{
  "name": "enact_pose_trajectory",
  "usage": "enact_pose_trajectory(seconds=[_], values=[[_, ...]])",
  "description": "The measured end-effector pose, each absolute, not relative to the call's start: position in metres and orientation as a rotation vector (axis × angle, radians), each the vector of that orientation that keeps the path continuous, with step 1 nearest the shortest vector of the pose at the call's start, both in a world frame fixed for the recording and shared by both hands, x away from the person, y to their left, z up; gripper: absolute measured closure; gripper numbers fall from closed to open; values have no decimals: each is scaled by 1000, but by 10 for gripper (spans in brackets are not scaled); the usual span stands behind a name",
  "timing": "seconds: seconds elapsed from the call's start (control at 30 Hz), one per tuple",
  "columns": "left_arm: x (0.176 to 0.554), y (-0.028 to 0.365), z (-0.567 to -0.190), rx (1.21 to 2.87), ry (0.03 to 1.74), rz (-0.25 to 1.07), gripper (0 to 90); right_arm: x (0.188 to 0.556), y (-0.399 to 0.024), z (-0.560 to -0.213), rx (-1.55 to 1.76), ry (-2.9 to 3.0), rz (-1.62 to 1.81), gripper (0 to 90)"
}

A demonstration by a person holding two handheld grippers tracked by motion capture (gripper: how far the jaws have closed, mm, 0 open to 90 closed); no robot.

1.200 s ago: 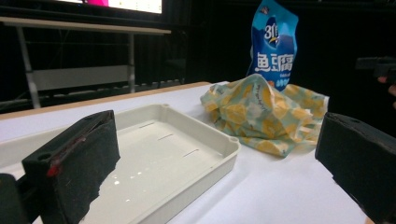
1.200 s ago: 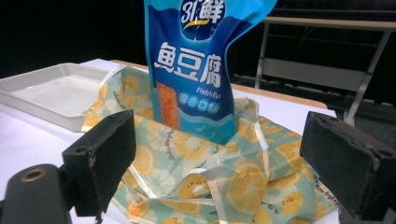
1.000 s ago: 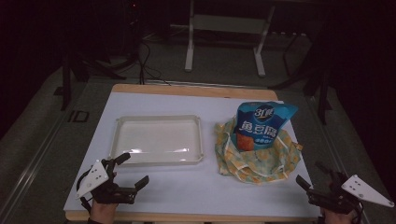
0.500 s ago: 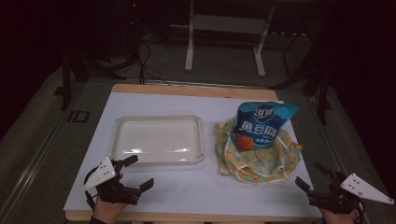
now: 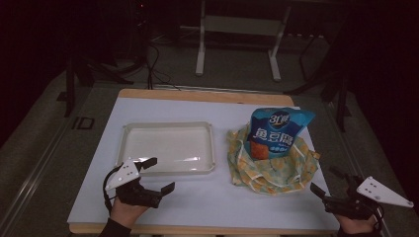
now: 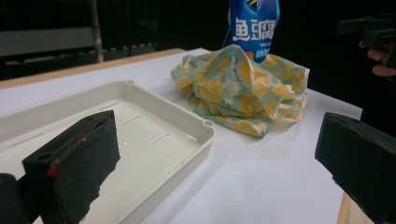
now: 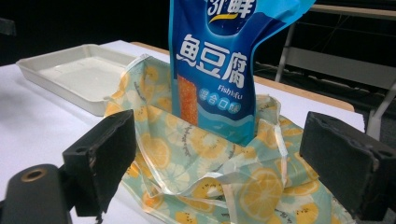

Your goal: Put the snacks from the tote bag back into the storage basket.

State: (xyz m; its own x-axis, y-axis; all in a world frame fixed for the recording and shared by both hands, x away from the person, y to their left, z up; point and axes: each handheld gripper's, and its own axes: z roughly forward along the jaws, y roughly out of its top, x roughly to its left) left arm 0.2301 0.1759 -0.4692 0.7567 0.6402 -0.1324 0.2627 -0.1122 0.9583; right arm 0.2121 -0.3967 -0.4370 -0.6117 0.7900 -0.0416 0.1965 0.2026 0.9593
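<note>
A white table [image 5: 207, 106] is filling mid-frame, a tray [image 5: 129, 133] sitting left of centre. Right of centre, a blue pouch [image 5: 279, 129] is standing inside a crumpled bag [image 5: 296, 170], nothing moved yet. Both the left gripper [image 5: 157, 174] and right gripper [image 5: 326, 181] are waiting wide open and empty along the bottom edge.

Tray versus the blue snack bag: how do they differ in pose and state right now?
The tray lies flat and low on the table; the blue snack bag stands upright. The tray is bare inside and sits directly on the white tabletop; the bag stands inside a crumpled lemon-print bag. The tray is plain cream plastic; the bag is glossy blue with printed characters. Both are untouched, with the left gripper and right gripper open and apart from them.
</note>
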Motion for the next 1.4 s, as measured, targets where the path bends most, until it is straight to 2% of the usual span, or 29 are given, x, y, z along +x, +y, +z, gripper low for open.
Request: enact_pose_trajectory(seconds=[1.4], values=[[318,63,-448,1793,506,170,4,264,-379,-422,804,2006,1454,158]])
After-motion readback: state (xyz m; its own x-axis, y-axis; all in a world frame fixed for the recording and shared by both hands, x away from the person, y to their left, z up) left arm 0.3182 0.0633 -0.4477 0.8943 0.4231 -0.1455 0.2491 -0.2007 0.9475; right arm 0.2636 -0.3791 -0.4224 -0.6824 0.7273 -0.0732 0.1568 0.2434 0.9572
